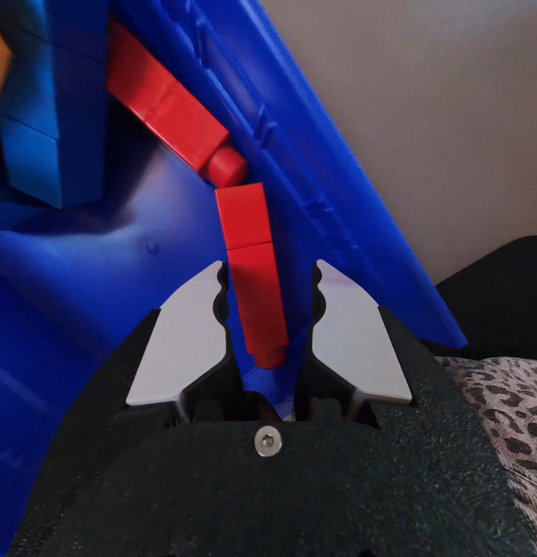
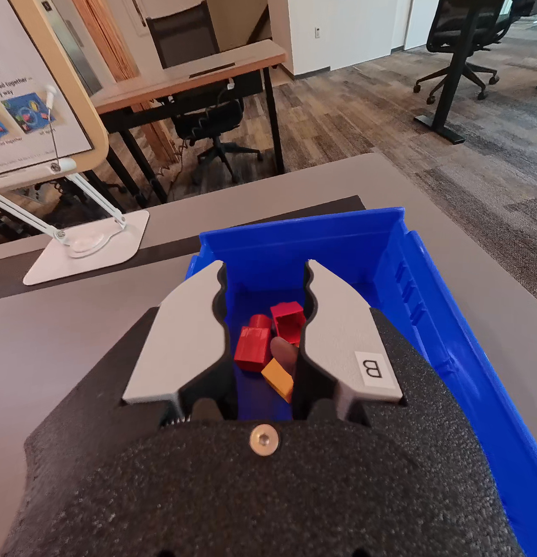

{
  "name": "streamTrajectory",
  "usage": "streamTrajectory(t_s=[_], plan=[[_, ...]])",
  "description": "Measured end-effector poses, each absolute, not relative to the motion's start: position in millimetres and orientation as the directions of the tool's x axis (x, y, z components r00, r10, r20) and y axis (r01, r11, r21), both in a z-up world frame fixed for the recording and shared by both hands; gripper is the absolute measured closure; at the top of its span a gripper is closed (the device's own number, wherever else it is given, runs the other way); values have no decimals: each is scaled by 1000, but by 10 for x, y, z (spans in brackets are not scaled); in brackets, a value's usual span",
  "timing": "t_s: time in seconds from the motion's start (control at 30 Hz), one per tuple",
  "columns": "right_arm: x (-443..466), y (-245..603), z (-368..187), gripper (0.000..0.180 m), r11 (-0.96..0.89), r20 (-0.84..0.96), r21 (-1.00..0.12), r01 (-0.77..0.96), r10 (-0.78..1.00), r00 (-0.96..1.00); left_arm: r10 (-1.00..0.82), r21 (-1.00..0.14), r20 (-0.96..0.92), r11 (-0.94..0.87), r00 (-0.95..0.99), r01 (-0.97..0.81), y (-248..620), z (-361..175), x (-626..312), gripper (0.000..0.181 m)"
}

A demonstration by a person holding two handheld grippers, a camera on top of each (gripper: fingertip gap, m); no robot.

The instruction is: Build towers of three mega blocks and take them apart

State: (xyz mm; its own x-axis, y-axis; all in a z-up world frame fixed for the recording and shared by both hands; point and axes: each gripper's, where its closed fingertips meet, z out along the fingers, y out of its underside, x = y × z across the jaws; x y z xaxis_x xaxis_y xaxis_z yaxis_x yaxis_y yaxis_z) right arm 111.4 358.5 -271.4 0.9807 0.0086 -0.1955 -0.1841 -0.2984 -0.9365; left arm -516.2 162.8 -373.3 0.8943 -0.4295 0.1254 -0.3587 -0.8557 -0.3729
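Red two-block stack [image 1: 252,271] between spread left claw [image 1: 270,265] fingers, ungripped | right claw [image 2: 264,265] released over blue bin [image 2: 412,301] | next: clench left, add third block [image 2: 252,346]

This is an office: patterned carpet tiles [image 2: 412,126] cover the floor, and a wood-topped desk [image 2: 201,78] on black legs stands by the wall with a black swivel chair [image 2: 213,126] beneath it. Another mesh-backed chair [image 2: 463,39] sits farther right, and a screen on a white stand [image 2: 80,247] rests on the grey table [image 2: 65,331].
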Motion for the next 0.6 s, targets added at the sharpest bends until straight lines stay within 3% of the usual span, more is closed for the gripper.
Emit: streamTrajectory(t_s=[0.13,0.23,0.33,0.47,0.6], plan=[[1123,3565,-2682,132,-292,-206,-937,-194,9,979,-391,-173,183,-916,902,-362,1523,-4128,-5273,142],[1047,3548,-2593,132,-280,-206,-942,-186,45,977,-428,-254,119,-886,896,-389,1575,-3998,-5343,144],[568,3481,-2293,134,-208,-176,-971,-117,296,939,-457,-440,-149,-763,877,-473,1785,-3598,-5526,144],[-477,3120,-1782,128,-2,17,-1000,26,687,726,-577,-719,-372,-316,727,-619,1937,-2693,-4951,144],[-1647,2409,-1541,114,262,297,-954,147,898,324,-715,-716,-489,2,500,-698,1783,-2234,-4121,145]])
